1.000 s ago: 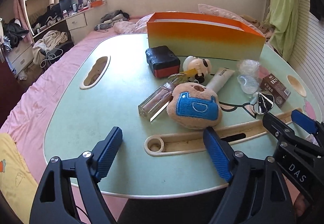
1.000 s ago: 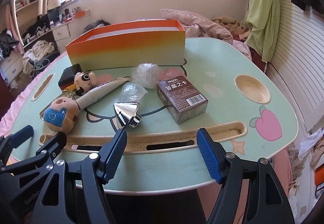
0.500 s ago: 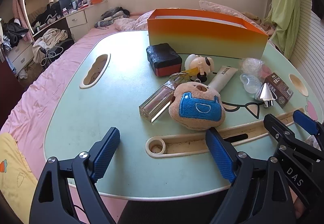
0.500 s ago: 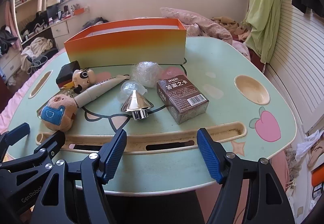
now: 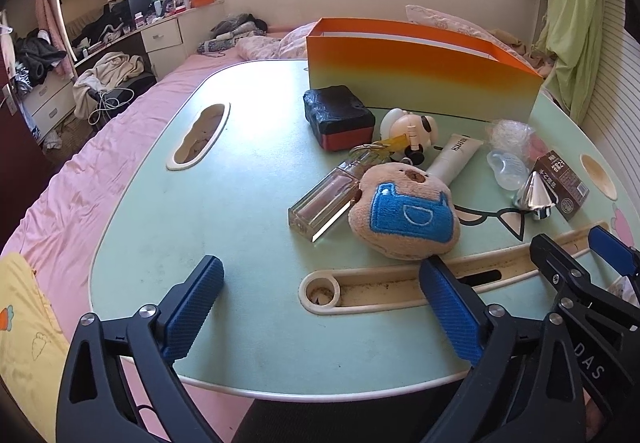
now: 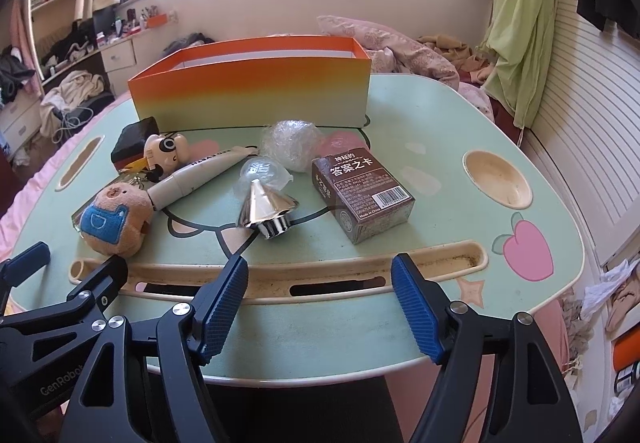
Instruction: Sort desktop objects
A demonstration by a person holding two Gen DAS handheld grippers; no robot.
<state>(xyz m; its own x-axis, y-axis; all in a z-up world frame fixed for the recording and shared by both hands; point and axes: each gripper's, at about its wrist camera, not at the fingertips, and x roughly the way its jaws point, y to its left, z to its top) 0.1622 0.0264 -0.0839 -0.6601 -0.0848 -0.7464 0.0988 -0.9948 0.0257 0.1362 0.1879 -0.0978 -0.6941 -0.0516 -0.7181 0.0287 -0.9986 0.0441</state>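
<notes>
Worktop [image 5: 248,179]: mint green with cartoon prints, sat on a pink bed; long cream groove along the near edge, cup hollow at the right edge.
Left gripper [image 5: 320,307]: hanging over the near edge, nothing between the jaws. They've just been opening and now stand really wide.
Right gripper [image 6: 320,295]: also at the near edge, over the groove, jaws fairly wide and empty.
Orange box [image 6: 252,83]: open top, parked along the far edge, can't see inside.
Plush toy [image 5: 404,215]: tan with a blue patch, nearest thing to the left gripper, just past the groove.
Clear bottle [image 5: 324,199]: lying flat, touching the plush on its left.
Black block [image 5: 340,117]: red bottom strip, just in front of the box.
Cartoon figure [image 6: 164,153]: on its side between the black block and the white tube [image 6: 200,175], keyring bits by it.
Silver cone [image 6: 266,209]: shiny, point aimed away from the near edge, mid worktop.
Brown card box [image 6: 362,195]: just right of the cone, barcode facing the near edge.
Plastic wrap ball [image 6: 290,143]: behind the card box, a clear plastic dome [image 6: 262,173] beside it.
</notes>
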